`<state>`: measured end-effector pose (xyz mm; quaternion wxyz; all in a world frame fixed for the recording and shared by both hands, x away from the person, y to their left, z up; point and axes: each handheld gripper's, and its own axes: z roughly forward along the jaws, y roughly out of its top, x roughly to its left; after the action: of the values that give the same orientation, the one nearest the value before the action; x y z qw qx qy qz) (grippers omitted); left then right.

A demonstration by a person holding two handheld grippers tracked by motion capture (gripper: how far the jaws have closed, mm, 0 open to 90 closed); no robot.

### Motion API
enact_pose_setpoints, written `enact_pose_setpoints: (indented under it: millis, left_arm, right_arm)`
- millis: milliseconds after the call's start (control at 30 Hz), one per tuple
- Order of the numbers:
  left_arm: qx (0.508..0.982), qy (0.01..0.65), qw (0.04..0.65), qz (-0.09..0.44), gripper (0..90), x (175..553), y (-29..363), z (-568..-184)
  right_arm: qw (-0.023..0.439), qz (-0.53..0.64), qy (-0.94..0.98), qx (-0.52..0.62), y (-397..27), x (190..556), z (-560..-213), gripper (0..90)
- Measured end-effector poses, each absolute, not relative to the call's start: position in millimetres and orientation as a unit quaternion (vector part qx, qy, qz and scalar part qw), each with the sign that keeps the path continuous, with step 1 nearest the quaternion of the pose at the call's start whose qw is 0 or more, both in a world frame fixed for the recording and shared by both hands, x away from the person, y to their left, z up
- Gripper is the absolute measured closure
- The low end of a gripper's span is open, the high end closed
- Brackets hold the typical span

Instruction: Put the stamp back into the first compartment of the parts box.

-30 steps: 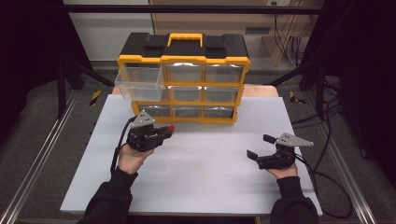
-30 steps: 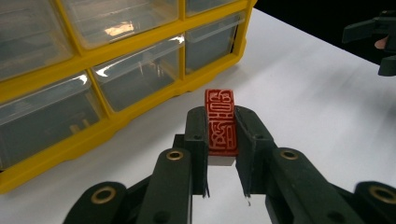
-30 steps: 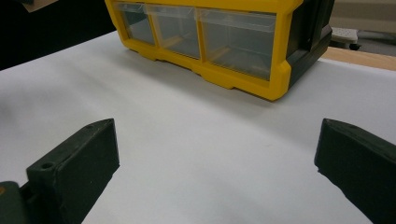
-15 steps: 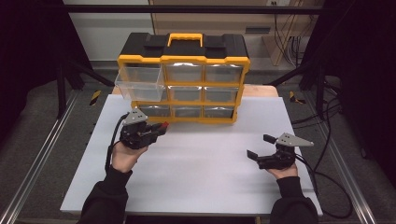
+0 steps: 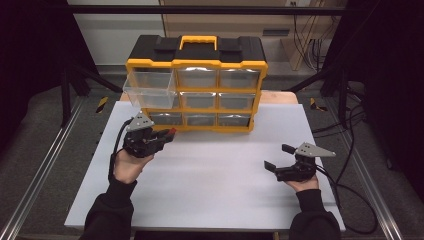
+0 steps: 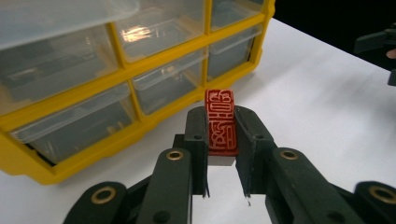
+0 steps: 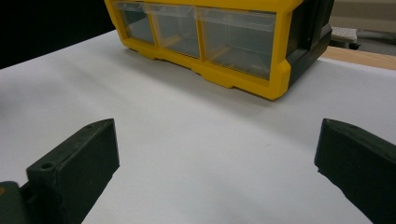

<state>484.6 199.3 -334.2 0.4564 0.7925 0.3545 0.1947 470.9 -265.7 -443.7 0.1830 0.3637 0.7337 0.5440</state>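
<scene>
A yellow and black drawer cabinet (image 5: 196,82) stands at the back of the white table (image 5: 215,185). Its top left clear drawer (image 5: 150,89) is pulled out. My left gripper (image 5: 167,134) hovers below that drawer, in front of the cabinet's lower left corner. It is shut on a small red carved stamp block (image 6: 220,121), which stands upright between the pads. The cabinet's clear drawers (image 6: 70,123) fill the background of the left gripper view. My right gripper (image 5: 278,157) rests at the table's right, open, with nothing between its black fingers (image 7: 77,163).
The cabinet's lower right corner (image 7: 275,79) is close ahead in the right gripper view. Metal rails (image 5: 45,165) run along both sides of the table, and cables (image 5: 350,145) trail on the floor at the right. A wooden board (image 5: 280,96) shows behind the cabinet.
My left gripper has shifted a little left and toward the cabinet with the red block in it. The right gripper has stayed where it was.
</scene>
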Motion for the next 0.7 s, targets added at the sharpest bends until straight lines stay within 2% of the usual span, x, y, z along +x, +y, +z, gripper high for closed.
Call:
enact_pose_setpoints:
  millis: [700]
  left_arm:
    - [0.786, 0.347, 0.469, 0.205, 76.1, 483.1, 217.4, -304.2]
  right_arm:
    - [0.183, 0.544, 0.733, 0.364, -265.8, 470.6, -443.4, 0.3]
